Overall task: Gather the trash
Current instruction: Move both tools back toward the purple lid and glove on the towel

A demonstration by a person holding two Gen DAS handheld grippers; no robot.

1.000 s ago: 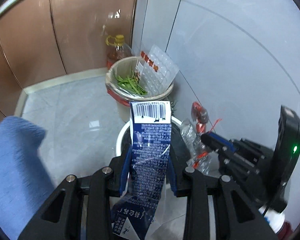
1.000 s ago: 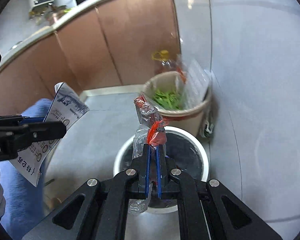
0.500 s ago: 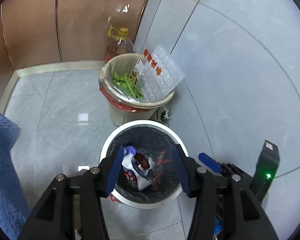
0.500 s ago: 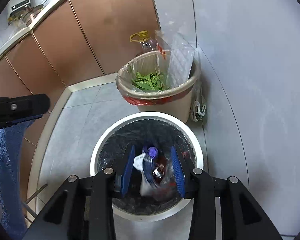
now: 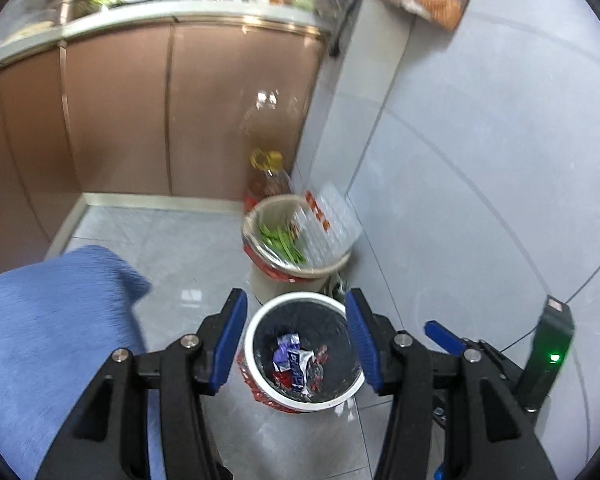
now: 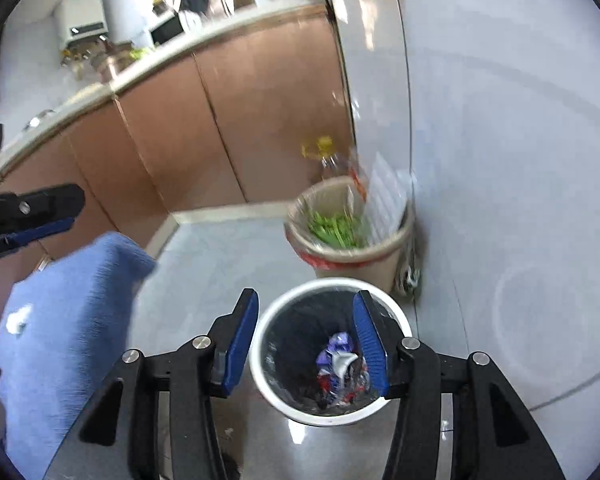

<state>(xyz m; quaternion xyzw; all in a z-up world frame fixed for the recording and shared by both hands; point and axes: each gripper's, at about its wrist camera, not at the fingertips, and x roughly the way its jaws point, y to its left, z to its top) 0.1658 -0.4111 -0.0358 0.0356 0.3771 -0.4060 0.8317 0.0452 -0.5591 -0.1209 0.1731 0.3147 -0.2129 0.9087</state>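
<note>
Left tongs: spread wide, nothing between them. Right tongs: likewise released and empty. Both hang above the white round bin with black liner, which stands on the grey tiled floor. The crumpled blue-and-white wrapper and the clear plastic scrap with red print lie inside that bin. At 12 o'clock of it, nearly touching, stands a beige bin holding green vegetable scraps and a clear egg tray.

Assessment: the deposit step appears complete. The next move calls for turning away to locate any remaining trash; none is visible on the floor here.
</note>
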